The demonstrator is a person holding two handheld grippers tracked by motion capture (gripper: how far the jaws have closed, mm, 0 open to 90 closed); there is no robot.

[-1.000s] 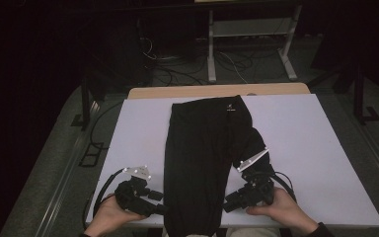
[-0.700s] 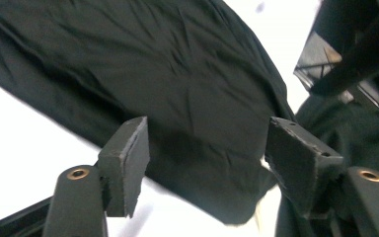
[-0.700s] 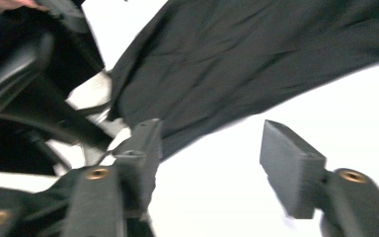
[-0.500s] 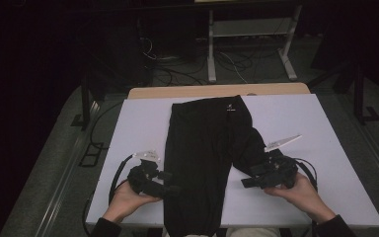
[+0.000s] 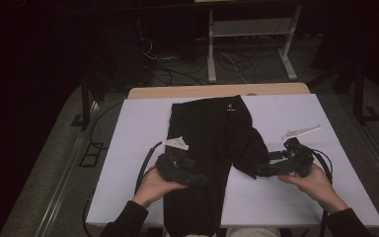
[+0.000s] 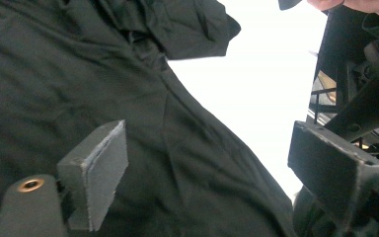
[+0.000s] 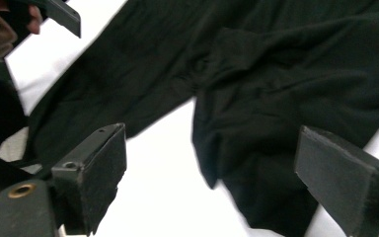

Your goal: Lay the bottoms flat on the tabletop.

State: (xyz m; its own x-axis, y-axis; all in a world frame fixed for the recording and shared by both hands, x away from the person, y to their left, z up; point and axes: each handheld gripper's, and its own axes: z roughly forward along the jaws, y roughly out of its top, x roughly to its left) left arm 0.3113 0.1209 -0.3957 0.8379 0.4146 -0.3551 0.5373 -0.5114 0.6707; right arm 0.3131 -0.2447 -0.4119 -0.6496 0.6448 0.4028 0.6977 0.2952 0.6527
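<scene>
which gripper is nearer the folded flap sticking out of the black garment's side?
Right. The right gripper sits open right beside the flap; the left gripper is across the garment, over its opposite edge.

Dark room, grey floor, white counter with wooden edge, cables under a white metal frame behind.

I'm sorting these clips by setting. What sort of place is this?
Probably a lab or workshop recording station: a white table holding a black garment, loose cables on the floor, and a metal stand behind.

1 black garment, 2 hand-held grippers, 1 table
</scene>
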